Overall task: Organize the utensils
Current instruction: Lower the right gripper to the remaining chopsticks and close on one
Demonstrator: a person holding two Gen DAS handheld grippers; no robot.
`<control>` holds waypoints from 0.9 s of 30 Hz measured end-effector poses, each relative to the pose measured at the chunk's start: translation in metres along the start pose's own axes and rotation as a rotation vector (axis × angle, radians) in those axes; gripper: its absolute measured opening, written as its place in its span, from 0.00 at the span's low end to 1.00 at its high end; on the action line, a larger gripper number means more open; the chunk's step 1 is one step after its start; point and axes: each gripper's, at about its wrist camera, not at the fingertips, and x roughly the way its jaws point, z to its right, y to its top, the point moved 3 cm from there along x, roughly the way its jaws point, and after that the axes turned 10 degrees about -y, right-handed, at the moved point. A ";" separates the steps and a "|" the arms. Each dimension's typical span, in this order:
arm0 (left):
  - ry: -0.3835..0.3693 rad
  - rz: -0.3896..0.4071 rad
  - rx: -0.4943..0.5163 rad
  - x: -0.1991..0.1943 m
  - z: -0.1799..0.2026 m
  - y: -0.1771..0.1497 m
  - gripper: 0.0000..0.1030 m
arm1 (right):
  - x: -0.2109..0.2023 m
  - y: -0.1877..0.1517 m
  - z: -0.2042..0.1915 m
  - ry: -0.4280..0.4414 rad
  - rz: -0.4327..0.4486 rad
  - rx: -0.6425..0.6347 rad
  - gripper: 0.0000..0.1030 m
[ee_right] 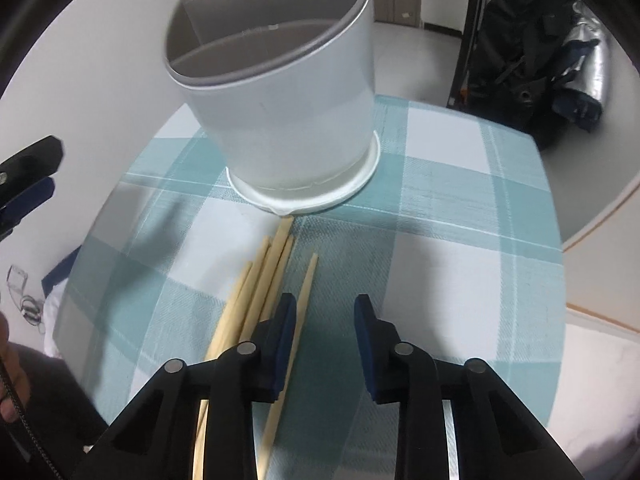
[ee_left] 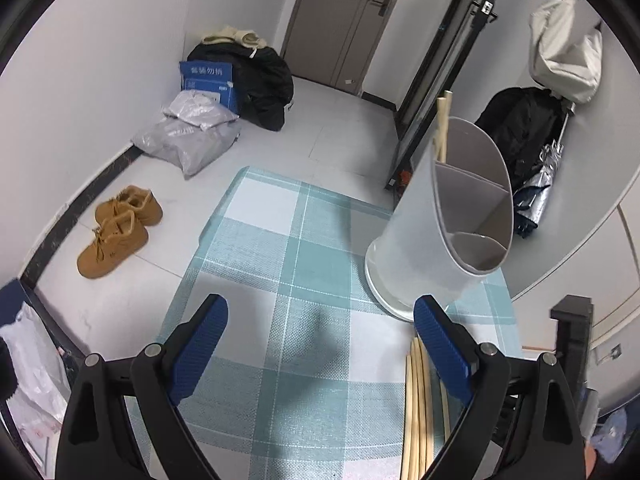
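Two wrist views of a chopstick-sorting task on a checked tablecloth (ee_left: 280, 240).

Left wrist view: the left gripper (ee_left: 320, 344) hovers over bare cloth with its blue-padded fingers (ee_left: 200, 344) spread wide and nothing between them. A grey, divided utensil holder (ee_left: 452, 216) stands just ahead to the right on a white base; two chopsticks (ee_left: 442, 120) already lean in its far compartment. More loose chopsticks (ee_left: 420, 400) lie on the cloth beside and partly under the right-hand finger. Boots (ee_left: 120, 228) and bags (ee_left: 200, 136) sit on the floor beyond the table edge.

Right wrist view: the right gripper (ee_right: 326, 340) is low over the cloth, fingers (ee_right: 286, 340) parted and empty. The loose chopsticks (ee_right: 260, 292) fan out toward the holder (ee_right: 280, 92), their far tips near its base; one stick (ee_right: 300, 320) lies apart from the bundle, passing beside and under the left-hand finger, not between the two. Contact with the pad cannot be judged.

Handling, as judged: the sticks look light, stiff, thin and smooth, so they would roll or slip readily. A hold across the mid-length of the separated stick, fingers straddling it square to its axis, seems safest; a grip near a tapered tip would likely let it pivot.
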 end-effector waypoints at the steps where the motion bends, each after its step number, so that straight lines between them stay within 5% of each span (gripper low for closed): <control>1: -0.005 -0.008 -0.010 0.001 -0.002 0.000 0.89 | 0.003 0.001 -0.001 0.002 -0.009 0.000 0.27; 7: -0.013 -0.036 -0.082 0.002 -0.017 0.000 0.89 | 0.008 0.005 -0.012 -0.070 -0.015 -0.078 0.20; 14: -0.022 -0.089 -0.023 0.000 -0.011 -0.006 0.89 | 0.005 -0.002 -0.025 -0.083 0.005 -0.175 0.04; 21: -0.010 -0.170 -0.037 0.017 -0.011 -0.009 0.89 | 0.009 0.000 -0.006 0.095 0.015 -0.103 0.04; 27: 0.124 -0.270 -0.045 0.031 -0.008 -0.001 0.89 | 0.018 0.009 0.022 0.258 -0.141 0.067 0.04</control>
